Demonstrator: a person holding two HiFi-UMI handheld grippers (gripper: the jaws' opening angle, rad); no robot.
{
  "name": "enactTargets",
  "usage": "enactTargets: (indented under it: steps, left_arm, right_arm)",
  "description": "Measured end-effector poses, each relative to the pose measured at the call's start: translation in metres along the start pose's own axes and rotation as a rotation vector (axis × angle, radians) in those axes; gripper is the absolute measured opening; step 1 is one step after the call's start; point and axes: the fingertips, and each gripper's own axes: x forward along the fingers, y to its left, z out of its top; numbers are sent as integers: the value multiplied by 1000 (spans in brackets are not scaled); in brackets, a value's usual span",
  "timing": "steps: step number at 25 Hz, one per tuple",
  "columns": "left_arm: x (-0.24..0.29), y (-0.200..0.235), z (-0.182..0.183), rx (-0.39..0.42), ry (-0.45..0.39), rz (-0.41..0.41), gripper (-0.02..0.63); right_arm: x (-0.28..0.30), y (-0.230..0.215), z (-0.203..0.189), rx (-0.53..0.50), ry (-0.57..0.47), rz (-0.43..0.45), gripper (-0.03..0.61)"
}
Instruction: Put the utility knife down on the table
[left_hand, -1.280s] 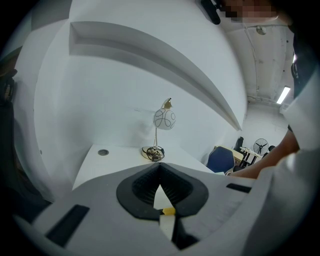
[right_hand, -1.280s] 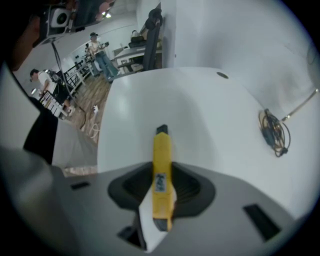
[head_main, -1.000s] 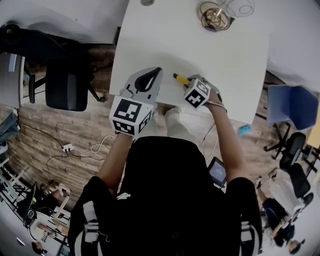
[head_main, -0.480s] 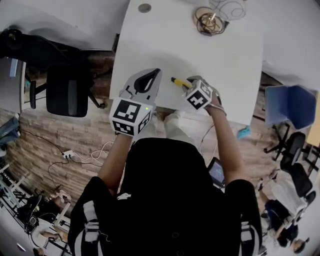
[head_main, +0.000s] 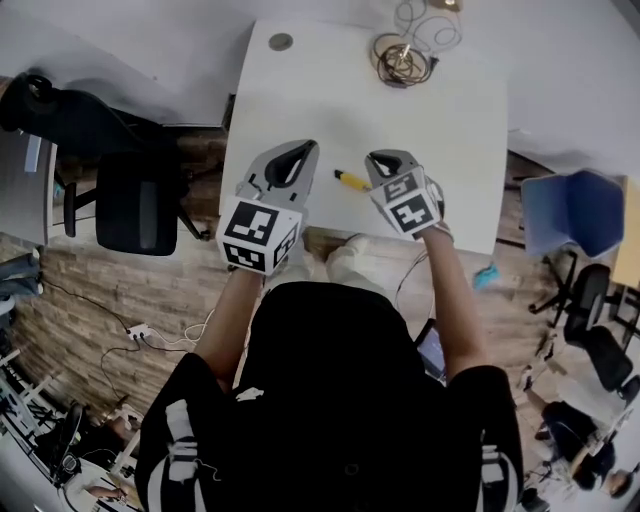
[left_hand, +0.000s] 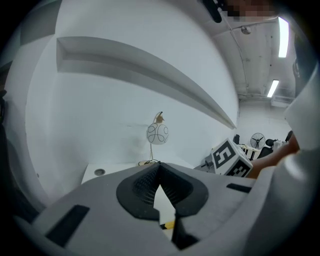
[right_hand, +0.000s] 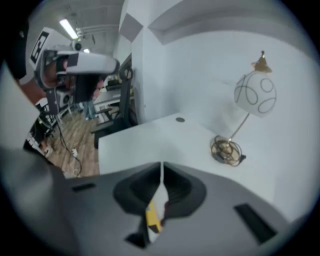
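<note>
White rectangular table (head_main: 450, 140): the task item, a yellow utility knife with a dark end (head_main: 351, 181), lies flat on the top, close to the near edge, roughly midway along it. Its long axis runs slantwise to that edge. The dark end points toward the left edge and slightly away from the near edge. The yellow end points toward the right edge. The blade cannot be made out.

Surroundings, by size:
- Black office chair (head_main: 125, 195) on the wood-look floor (head_main: 120, 290), off the table's left edge.
- Blue chair (head_main: 572, 212) off the right edge.
- White globe lamp on a thin brass stem with a coiled brass base (right_hand: 254, 96), at the far edge, well apart from the knife.
- Small grey round cap (head_main: 281, 42) set in the top near the far left corner.

Left gripper (head_main: 306, 148): jaw tips pressed together with nothing between them, over the near edge to the left of the knife.

Right gripper (head_main: 378, 160): its jaws have just been closing and now meet at the tips, clenched on nothing. The knife is released. It rests on the table between the two grippers, nearer the right one and just beside its tips. In the right gripper view it shows below, through the gap behind the closed tips, with neither pad on it.
</note>
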Motion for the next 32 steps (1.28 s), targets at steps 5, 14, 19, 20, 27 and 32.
enactTargets:
  steps: [5,14,19,20,27,32]
  left_arm:
    - [-5,-5,25,54,-53,0,15]
    - [-21,-11,68,108,-150,1,15]
    - [-31,-17,92,154,-195,7,15]
    - [-33,-18,96,160,-202,8,15]
    - [-53,-28,128,182,-276,2,15]
    - [-59,-33,138,207,-300,5,15]
  right_arm:
    - [-44,-14,42,74,-159,-82,35]
    - [-137,-32,113,135,-459,-249,34]
    - [-178,-33,133,145,-572,-297,34]
    - [-184,-33,137,143,-589,-303,34]
    - [-222,-29,150,133,-674,-350,34]
    - [-234,-29,152,139,-703,-368,34]
